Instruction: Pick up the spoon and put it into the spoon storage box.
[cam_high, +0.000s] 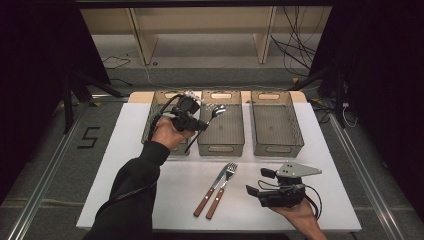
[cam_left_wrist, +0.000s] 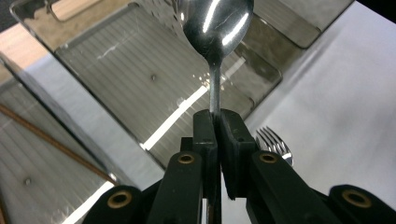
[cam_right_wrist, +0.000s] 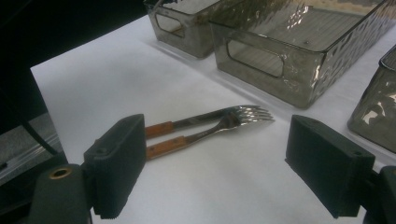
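A white table (cam_high: 150, 200) carries three clear grey bins (cam_high: 276, 122) in a row along its far edge. A knife (cam_high: 211, 190) and a fork (cam_high: 222, 189) lie side by side near the front.

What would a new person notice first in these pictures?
First, the shiny spoon clamped by its neck in the left gripper, held above the three smoky bins at the table's far side. Then the knife and the fork, side by side on the white table, before the open right gripper.
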